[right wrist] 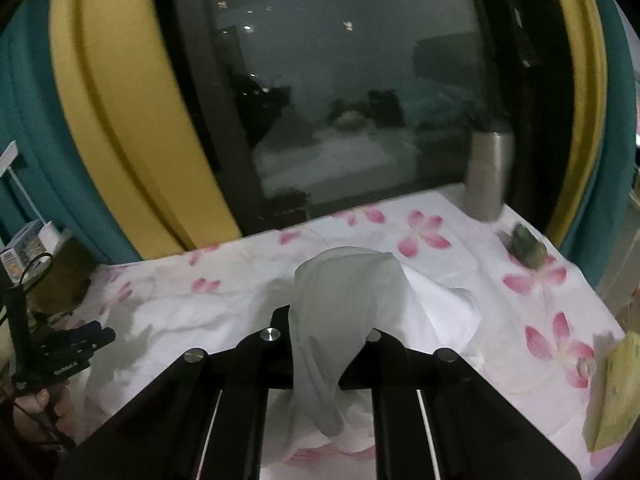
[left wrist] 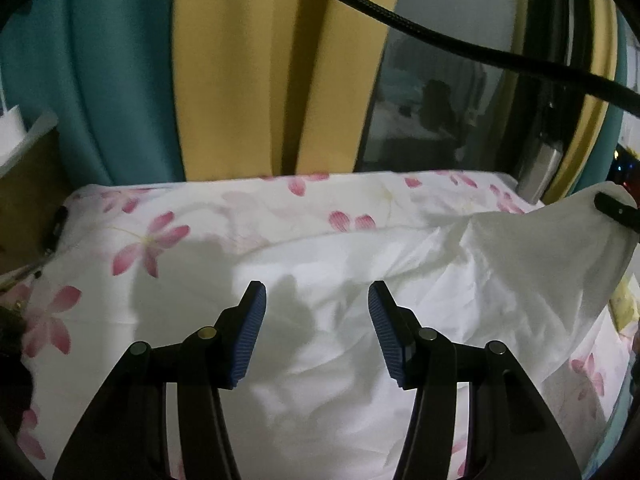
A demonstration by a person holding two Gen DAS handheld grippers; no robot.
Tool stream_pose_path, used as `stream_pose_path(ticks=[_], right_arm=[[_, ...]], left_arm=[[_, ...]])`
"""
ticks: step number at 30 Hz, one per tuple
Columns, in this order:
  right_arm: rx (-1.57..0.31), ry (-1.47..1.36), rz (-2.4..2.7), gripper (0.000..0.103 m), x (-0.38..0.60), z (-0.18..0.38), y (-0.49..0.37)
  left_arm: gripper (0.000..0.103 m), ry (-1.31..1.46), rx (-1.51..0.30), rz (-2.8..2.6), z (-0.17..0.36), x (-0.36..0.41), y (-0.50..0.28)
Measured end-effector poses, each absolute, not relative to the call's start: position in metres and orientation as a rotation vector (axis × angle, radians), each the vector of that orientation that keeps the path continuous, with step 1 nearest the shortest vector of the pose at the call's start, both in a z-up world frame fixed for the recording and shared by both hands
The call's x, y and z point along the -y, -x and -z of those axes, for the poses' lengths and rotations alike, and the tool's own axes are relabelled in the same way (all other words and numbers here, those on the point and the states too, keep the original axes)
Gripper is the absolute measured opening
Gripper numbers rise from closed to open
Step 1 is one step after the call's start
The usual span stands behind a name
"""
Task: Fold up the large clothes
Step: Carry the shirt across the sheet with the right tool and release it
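Note:
A large white garment lies crumpled on a bed sheet printed with pink flowers. My left gripper hovers above the garment's middle, open, with nothing between its blue pads. At the right edge of the left wrist view, my right gripper holds a corner of the garment up off the bed. In the right wrist view, my right gripper is shut on the white garment, which drapes over the fingers and hides their tips. The left gripper shows at the far left, held by a hand.
A steel bottle and a small greenish object stand at the sheet's far right corner. A yellow packet lies at the right edge. Behind the bed are a dark window and yellow and teal curtains. A black cable crosses overhead.

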State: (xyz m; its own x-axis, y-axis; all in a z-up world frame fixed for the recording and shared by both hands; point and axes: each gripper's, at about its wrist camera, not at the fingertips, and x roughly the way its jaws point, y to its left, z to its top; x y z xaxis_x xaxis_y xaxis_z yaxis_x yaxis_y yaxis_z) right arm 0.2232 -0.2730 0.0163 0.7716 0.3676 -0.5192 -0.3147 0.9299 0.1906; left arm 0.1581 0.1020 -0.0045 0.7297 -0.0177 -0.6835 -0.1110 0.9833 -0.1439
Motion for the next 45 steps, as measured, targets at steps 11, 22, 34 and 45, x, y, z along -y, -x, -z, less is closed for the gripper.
stream_pose_path(ticks=[11,22,34,45], right_arm=[[-0.547,-0.035,-0.496,0.01,0.194,-0.038,-0.212],[-0.589,0.027,-0.667,0.01,0.09,-0.016,-0.211],[-0.726,0.094,-0.824,0.01,-0.003,0.036,-0.201],[-0.956,0.223,-0.969,0.014,-0.071,0.112,-0.171]], left_arm=[[0.056,0.215,-0.703,-0.1,-0.009,-0.158,-0.136],[0.056,0.243,-0.673,-0.144,-0.01,-0.206,-0.119],[0.056,0.305,-0.701,-0.173,0.009,-0.244,-0.106],[0.056,0.327,-0.731,-0.212,0.019,-0.262,-0.097]])
